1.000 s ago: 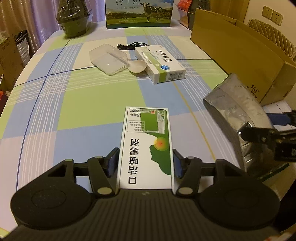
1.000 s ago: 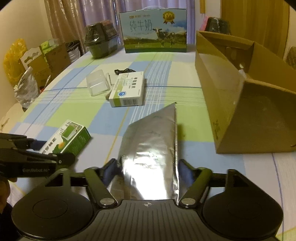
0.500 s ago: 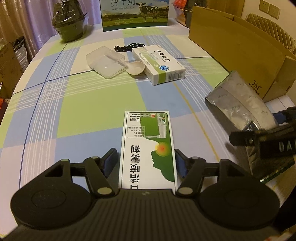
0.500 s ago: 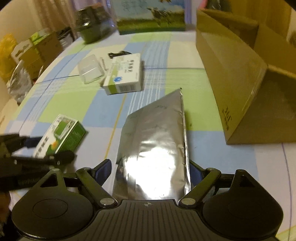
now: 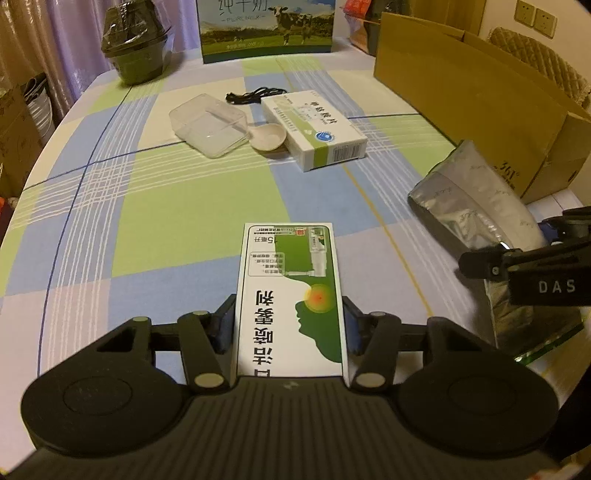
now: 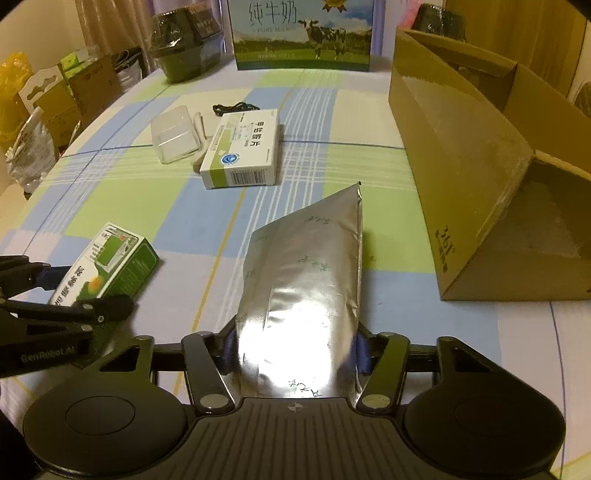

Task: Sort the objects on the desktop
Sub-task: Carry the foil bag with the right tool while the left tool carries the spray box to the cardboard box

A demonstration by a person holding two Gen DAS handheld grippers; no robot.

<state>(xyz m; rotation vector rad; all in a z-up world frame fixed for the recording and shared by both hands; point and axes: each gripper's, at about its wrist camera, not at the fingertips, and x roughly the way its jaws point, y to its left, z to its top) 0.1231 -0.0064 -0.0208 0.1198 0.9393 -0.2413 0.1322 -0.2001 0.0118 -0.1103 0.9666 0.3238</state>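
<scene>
My left gripper is shut on a green-and-white medicine box, whose far end points across the checked tablecloth. The right wrist view shows that box at the lower left, held between the left gripper's fingers. My right gripper is shut on the near end of a silver foil pouch that slants up and away. From the left wrist view the pouch lies at the right, with the right gripper at its near end.
A large cardboard box lies on its side at the right, its opening toward me. Mid-table sit a white medicine box, a clear plastic container, a spoon and a black cable. A milk carton and a dark pot stand at the back.
The right gripper tipped down half a second ago and has come back up with the pouch. The left gripper has kept its hold on the box and barely shifted.
</scene>
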